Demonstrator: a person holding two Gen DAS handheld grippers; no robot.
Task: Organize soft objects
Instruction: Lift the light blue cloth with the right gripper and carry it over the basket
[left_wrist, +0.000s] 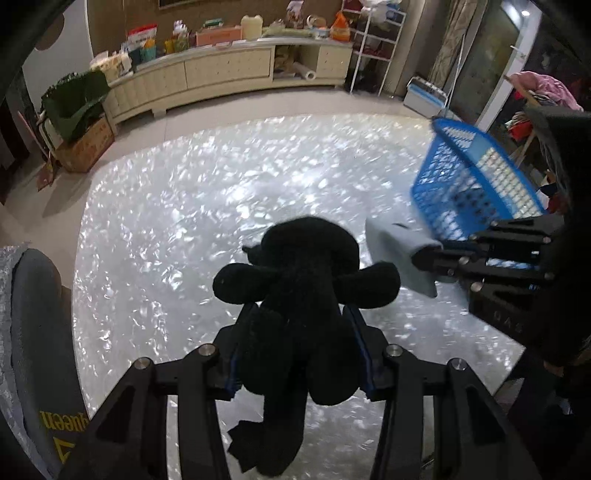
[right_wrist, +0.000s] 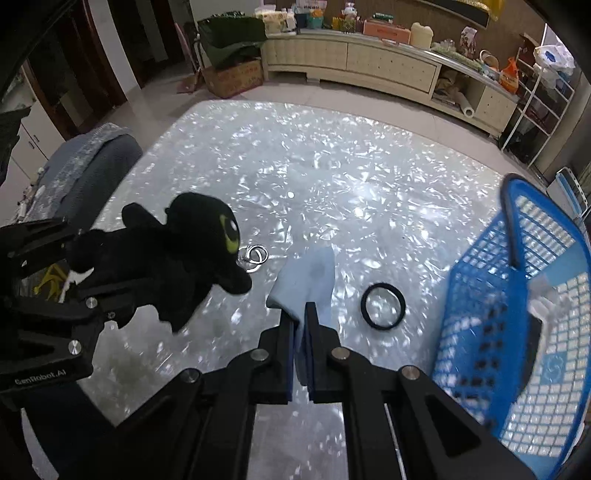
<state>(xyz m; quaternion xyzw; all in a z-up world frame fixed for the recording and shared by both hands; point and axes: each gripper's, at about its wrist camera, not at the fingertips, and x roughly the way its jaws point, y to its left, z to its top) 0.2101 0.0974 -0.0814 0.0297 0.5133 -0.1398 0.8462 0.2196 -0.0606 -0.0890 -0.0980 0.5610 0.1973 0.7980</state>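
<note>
1. Left wrist view: your left claw (left_wrist: 299, 347) is clamped on the black plush toy (left_wrist: 303, 295). Both pads press its body from either side, so the jaws stand partly apart with the toy filling the gap.
2. The toy's head points away from you over the shiny white table (left_wrist: 221, 184), its two arms spread out past the fingertips, and its lower end hangs down between the claw's arms towards the camera.
3. Off to the right in the same view, your right claw (left_wrist: 424, 254) pinches a pale blue cloth (left_wrist: 391, 247). The blue basket (left_wrist: 461, 184) sits just behind that cloth, near the table's right edge.
4. Right wrist view: your right claw (right_wrist: 301, 332) is closed tight on the pale blue cloth (right_wrist: 310, 280). The cloth is squeezed thin between the pads and fans out beyond the fingertips above the table (right_wrist: 295, 166).
5. The blue basket (right_wrist: 498, 314) stands to the right of this claw, close by but not touching it. A black ring (right_wrist: 383, 306) lies flat on the table between the cloth and the basket.
6. To the left, your left claw (right_wrist: 122, 280) holds the plush toy (right_wrist: 177, 251). Its green eye faces the camera, and a small metal key ring (right_wrist: 255, 256) shows beside its head.
</note>
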